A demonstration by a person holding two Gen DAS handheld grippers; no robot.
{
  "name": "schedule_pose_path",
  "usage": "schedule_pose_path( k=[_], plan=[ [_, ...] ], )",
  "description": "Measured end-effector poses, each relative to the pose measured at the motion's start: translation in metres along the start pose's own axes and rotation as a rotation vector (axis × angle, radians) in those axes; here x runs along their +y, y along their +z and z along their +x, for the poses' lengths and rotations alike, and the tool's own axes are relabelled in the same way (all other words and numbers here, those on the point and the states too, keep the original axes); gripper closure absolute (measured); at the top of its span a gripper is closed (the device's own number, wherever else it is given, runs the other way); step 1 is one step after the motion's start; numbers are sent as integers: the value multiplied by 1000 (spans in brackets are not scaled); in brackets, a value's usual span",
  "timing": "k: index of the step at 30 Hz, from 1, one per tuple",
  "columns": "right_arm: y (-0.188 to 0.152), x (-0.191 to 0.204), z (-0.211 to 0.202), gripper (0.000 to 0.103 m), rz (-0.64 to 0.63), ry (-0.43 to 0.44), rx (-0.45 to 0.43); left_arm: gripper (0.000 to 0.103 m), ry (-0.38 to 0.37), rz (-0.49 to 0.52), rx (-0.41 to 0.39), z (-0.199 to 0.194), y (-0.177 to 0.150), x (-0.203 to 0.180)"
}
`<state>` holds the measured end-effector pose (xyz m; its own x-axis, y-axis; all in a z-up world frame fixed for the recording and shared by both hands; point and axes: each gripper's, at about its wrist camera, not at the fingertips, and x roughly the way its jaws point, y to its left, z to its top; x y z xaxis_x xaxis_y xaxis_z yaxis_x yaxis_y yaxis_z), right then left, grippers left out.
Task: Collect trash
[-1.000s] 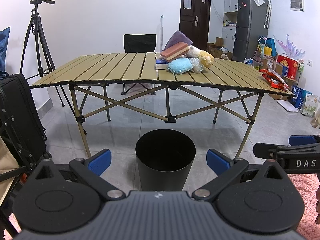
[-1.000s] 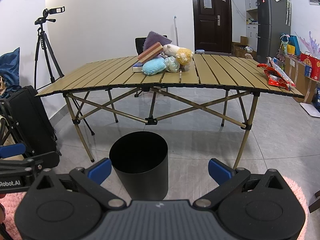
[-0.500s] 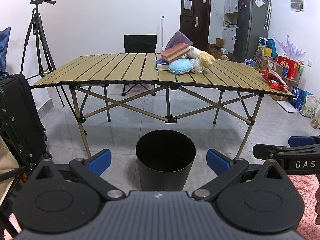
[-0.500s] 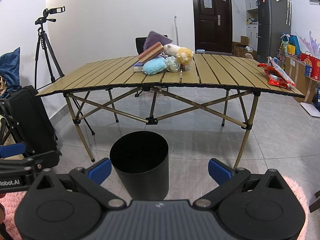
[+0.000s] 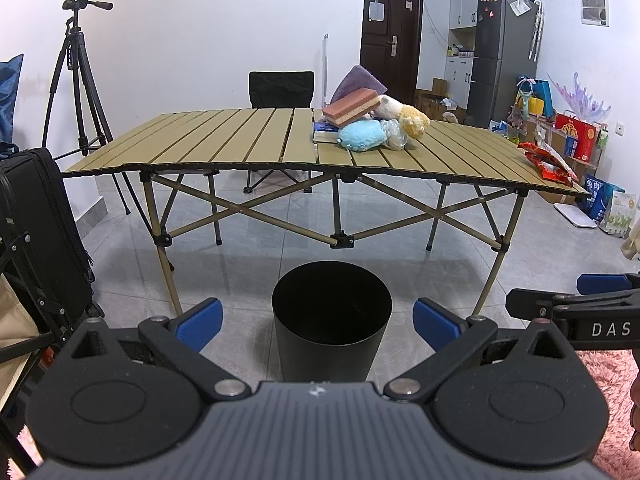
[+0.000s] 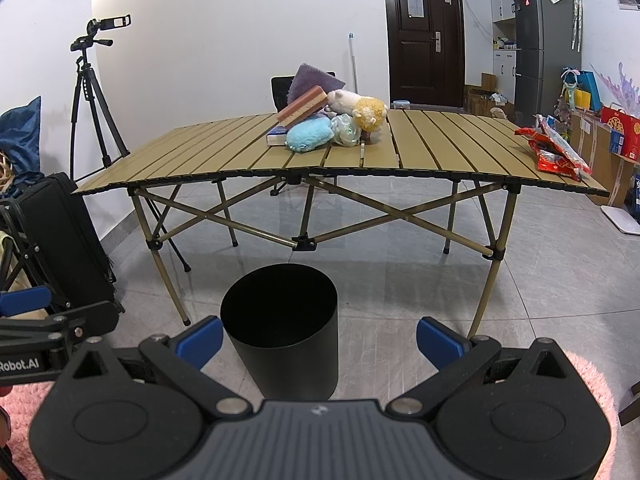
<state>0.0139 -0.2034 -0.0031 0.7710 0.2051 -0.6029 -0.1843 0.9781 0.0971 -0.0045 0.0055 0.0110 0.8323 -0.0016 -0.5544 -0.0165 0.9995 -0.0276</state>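
Left gripper: blue-padded jaws standing wide apart, holding nothing. Right gripper: likewise spread and empty. Black cylindrical trash bin: sitting upright on the grey tiled floor, in front of the table and just ahead of both grippers. Red crinkled snack wrappers: lying at the right end of the tan slatted folding table. Heap of plush toys, sponge and book: resting mid-table.
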Motion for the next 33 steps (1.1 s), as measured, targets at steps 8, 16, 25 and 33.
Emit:
schedule_pose_path(
  k=[8,16,25,33],
  plan=[
    [0,0,0,0,1,0,-1,0,-1,0,-2,-1,1,0],
    [-1,-2,-1,0,5,4,-7,0,-1,-2,-9,-2,-2,-1],
    [0,-4,-2,0,9,6,-16,0,-1,-2,-15,-1,-4,-2],
    [-1,-6,-1,0,14,7,-23,0,-4,1,-21,-2,-5,-3]
  ],
)
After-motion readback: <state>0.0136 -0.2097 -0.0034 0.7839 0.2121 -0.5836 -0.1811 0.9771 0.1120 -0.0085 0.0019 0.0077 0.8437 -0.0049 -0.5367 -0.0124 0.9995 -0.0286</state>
